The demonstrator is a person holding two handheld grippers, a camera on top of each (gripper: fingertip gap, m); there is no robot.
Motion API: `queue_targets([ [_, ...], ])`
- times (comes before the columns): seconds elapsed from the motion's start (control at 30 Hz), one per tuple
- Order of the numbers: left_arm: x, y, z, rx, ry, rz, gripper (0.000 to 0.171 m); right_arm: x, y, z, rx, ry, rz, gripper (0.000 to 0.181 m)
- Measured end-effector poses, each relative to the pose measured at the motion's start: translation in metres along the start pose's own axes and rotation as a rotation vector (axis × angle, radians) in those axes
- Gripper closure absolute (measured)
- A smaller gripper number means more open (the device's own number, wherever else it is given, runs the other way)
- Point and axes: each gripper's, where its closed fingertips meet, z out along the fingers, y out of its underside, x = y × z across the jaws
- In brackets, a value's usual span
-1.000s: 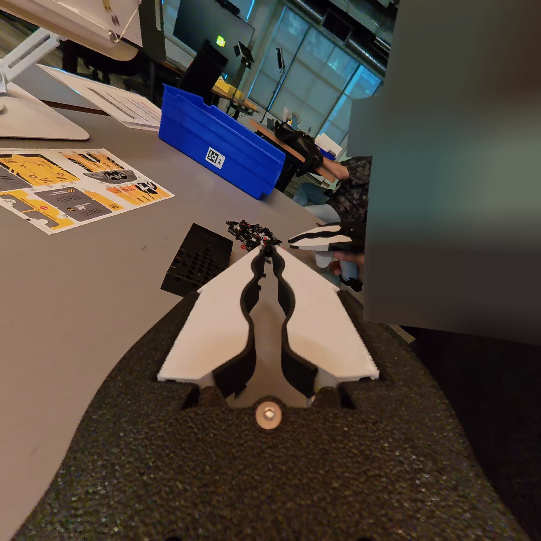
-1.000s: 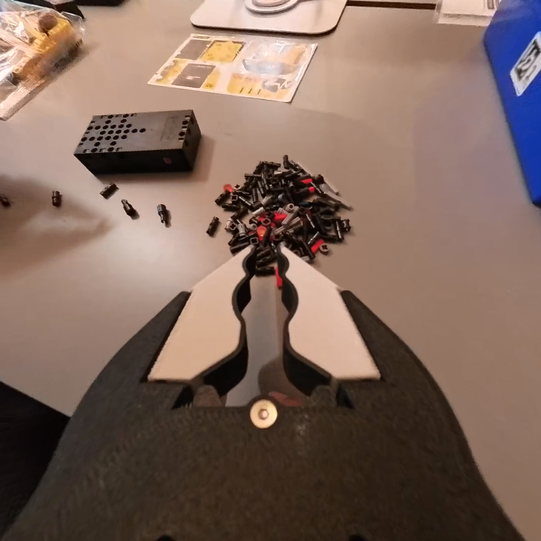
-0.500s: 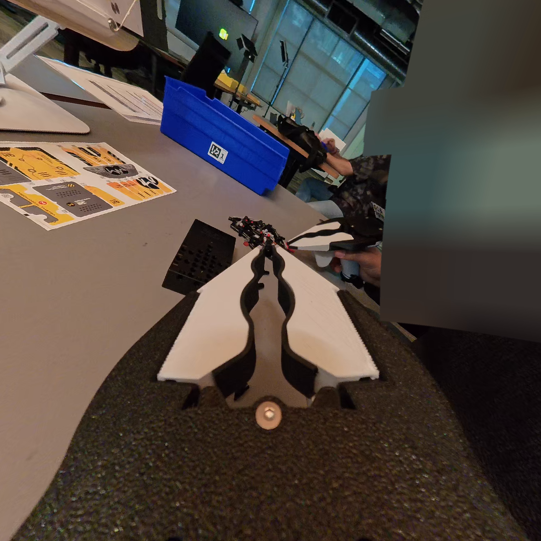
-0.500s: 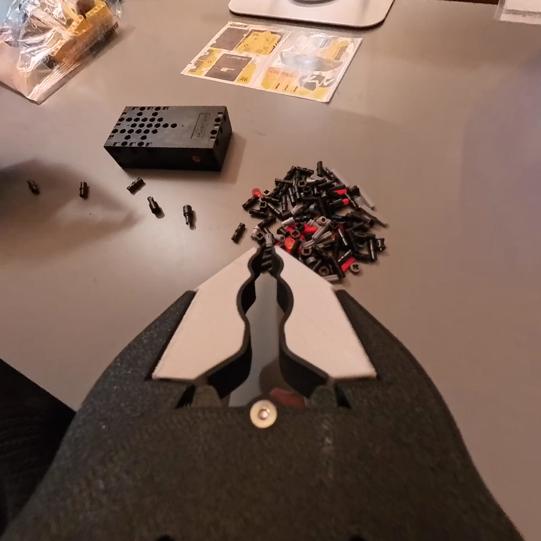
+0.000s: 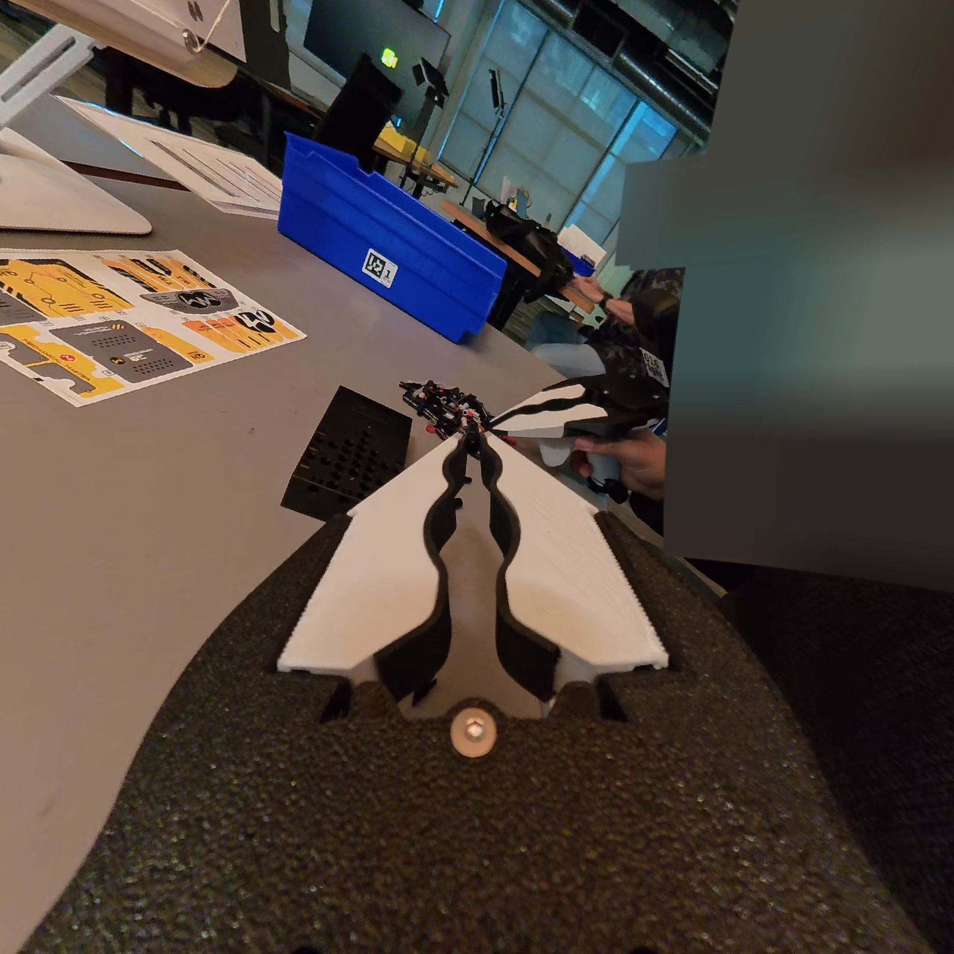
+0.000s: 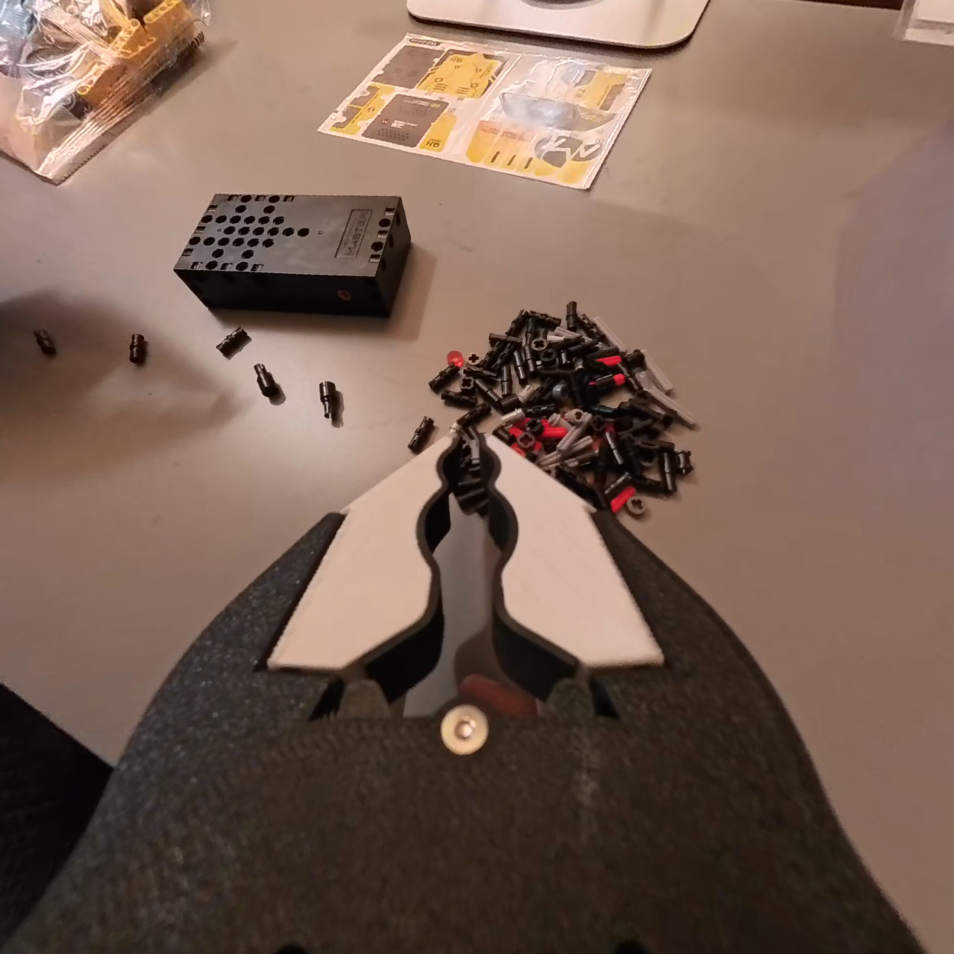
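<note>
A pile of small black, red and grey pins (image 6: 578,392) lies on the grey table; it also shows in the left wrist view (image 5: 444,405). My right gripper (image 6: 468,443) sits at the pile's near-left edge, shut on a small grey pin. A black perforated box (image 6: 294,258) lies left of the pile, with several loose black pins (image 6: 266,379) in a row before it. My left gripper (image 5: 472,445) hovers near the box (image 5: 356,454), its jaws closed on a small black pin. The right gripper (image 5: 498,429) shows beyond it, held by a hand (image 5: 630,459).
A yellow sticker sheet (image 6: 490,108) lies behind the box. A blue bin (image 5: 387,253) stands at the back edge. A clear bag of yellow parts (image 6: 88,72) is at the far left. A white monitor base (image 6: 557,20) sits at the back. My hands' fingertips stand some 20 centimeters from each other.
My right gripper has moved left from the middle of the pile to its left edge, and its jaws have narrowed. The left gripper has barely shifted.
</note>
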Motion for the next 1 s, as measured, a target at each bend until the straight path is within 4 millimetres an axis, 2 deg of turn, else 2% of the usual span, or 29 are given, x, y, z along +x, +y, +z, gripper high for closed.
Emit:
queue_targets([
  [0.47, -0.001, 0.002, 0.001, -0.007, -0.003, -0.003, 0.168, 0.005, -0.008, 0.004, 0.028, -0.013, 0.042, 0.171],
  [0.67, -0.001, 0.002, 0.001, -0.008, -0.005, -0.002, 0.168, 0.024, -0.018, 0.001, 0.083, 0.017, 0.068, 0.171],
  [0.87, -0.003, 0.003, 0.002, -0.014, -0.01, -0.005, 0.168, 0.049, -0.014, 0.012, -0.027, 0.064, -0.024, 0.171],
  [1.0, -0.005, 0.003, 0.002, -0.015, -0.019, -0.005, 0.168, 0.057, -0.016, 0.022, -0.072, 0.044, -0.031, 0.171],
])
